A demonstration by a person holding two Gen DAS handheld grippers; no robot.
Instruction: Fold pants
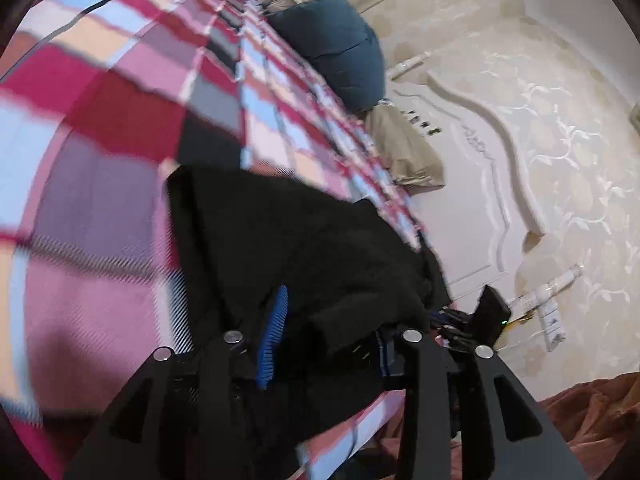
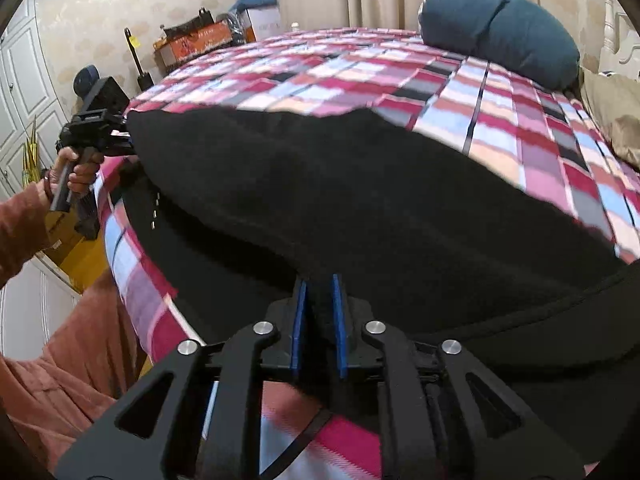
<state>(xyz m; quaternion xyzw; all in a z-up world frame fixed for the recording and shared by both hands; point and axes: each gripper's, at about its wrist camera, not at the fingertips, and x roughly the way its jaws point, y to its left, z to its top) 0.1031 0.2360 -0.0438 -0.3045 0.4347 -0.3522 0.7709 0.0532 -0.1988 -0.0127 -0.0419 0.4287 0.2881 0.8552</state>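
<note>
Black fleece pants [image 2: 360, 200] lie folded across a plaid bedspread [image 2: 500, 132], their near edge at the bed's side. My right gripper [image 2: 318, 312] has its blue pads [image 2: 298, 320] set close together, with a fold of the pants' near edge filling the gap. In the left wrist view the pants [image 1: 300, 248] spread out ahead of my left gripper [image 1: 328, 340]. Its jaws stand apart; one blue pad [image 1: 276, 332] shows bare, and cloth drapes over the other finger. From the right wrist view, a hand holds the left gripper [image 2: 116, 136] at the pants' far left end.
A dark teal bolster [image 2: 504, 28] and a tan pillow [image 1: 408, 152] lie at the head of the bed. Boxes [image 2: 200, 40] stand by the wall beyond the bed. A rust-coloured sleeve and robe [image 2: 60, 360] are at the bedside. A carved white headboard [image 1: 480, 168] stands behind.
</note>
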